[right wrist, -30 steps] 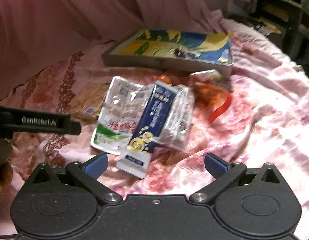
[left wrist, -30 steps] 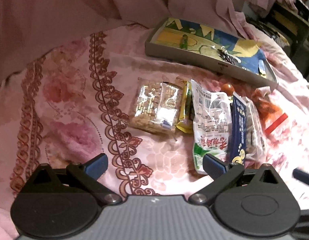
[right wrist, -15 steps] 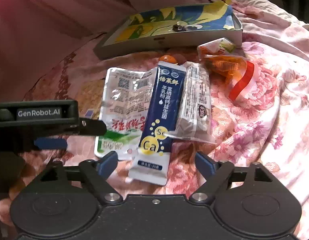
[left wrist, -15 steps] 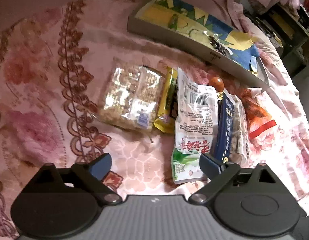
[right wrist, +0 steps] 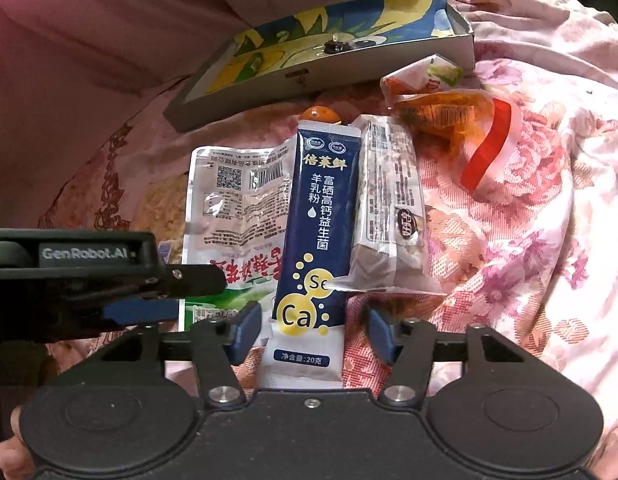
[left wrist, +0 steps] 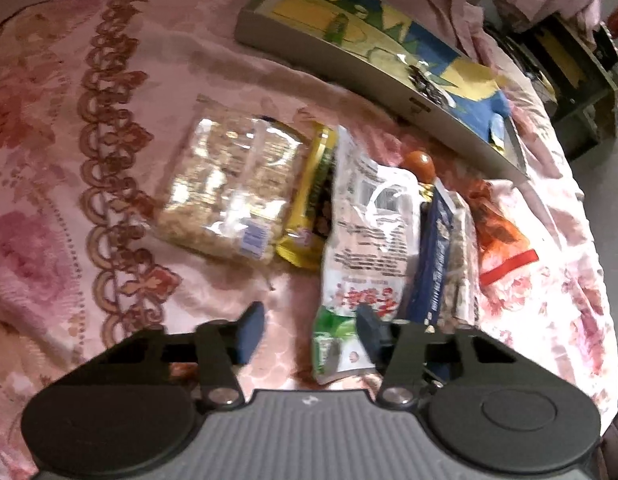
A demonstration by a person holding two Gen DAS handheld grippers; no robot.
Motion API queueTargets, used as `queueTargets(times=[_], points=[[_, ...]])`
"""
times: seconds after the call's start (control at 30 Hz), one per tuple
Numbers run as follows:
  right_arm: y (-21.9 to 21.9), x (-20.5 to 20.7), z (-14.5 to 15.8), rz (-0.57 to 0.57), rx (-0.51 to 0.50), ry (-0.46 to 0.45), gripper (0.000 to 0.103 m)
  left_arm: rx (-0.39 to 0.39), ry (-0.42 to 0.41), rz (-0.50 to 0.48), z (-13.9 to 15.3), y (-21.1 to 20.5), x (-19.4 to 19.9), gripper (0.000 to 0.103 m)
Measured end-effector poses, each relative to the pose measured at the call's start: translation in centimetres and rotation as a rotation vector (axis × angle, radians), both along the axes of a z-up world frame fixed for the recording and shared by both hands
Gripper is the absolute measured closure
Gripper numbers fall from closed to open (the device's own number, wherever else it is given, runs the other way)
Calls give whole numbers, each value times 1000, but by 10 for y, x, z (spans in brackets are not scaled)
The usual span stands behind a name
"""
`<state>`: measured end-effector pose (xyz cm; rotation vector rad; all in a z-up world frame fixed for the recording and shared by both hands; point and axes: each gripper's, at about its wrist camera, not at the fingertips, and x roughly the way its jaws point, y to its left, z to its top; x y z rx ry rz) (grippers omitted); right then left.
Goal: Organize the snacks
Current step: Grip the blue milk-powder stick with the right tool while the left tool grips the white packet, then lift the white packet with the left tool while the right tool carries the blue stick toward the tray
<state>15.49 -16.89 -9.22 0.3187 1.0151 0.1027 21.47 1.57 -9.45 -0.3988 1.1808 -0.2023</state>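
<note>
Two tongs, closing but ungripped, straddle white pouch (left wrist: 365, 248) and navy sachet (right wrist: 317, 224).

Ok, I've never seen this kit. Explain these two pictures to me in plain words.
No robot: a person holds a two-finger gripper in each hand, with a camera looking along its fingers. One picture comes from the left gripper, one from the right gripper. On the pink floral bedspread lie snacks: a clear pack of beige crackers, a yellow packet, a white-and-green pouch, a navy blue sachet, a clear-wrapped bar, an orange bag. Behind sits a shallow grey box. Both grippers' jaws have just been closing, left at the pouch's end, right around the sachet's, but gaps show: nothing is held.
</note>
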Motion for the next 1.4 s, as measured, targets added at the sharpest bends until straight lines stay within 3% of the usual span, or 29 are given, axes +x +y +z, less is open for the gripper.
queueTargets(times=[0.13, 0.2, 0.33, 0.5, 0.67, 0.8, 0.9, 1.03, 1.1, 1.27, 1.3, 1.33, 1.4], points=[[-1, 0, -1, 1, 4, 3, 61, -7, -13, -48, -2, -9, 2, 81], [-1, -1, -1, 3, 2, 1, 62, -4, -18, -62, -3, -11, 1, 88], [-3, -5, 1, 2, 13, 9, 63, -21, -16, -46, -3, -8, -1, 94], [-1, -17, 6, 18, -20, 15, 63, 24, -38, -22, 2, -1, -12, 95], [1, -26, 12, 39, -59, 5, 63, 131, -80, -6, 17, 8, -31, 96], [1, -29, 10, 48, -53, 17, 62, 147, -66, -20, 17, 7, -32, 94], [0, -28, 8, 41, -41, 21, 60, 127, -47, -4, 12, 8, -29, 87], [-1, -23, 5, 21, -28, 13, 59, 80, -31, 43, 8, 13, -25, 64], [0, -20, 4, 17, -27, 6, 58, 56, -28, 62, 6, 15, -22, 62], [3, -15, 2, 18, -37, -16, 55, 24, -40, 92, 2, 17, -14, 62], [4, -14, 1, 17, -38, -20, 55, 15, -43, 92, 2, 17, -13, 66], [4, -14, 1, 18, -38, -24, 54, 8, -45, 89, 2, 18, -13, 81], [5, -14, 1, 24, -45, -26, 56, -20, -43, 82, 1, 17, -13, 87]])
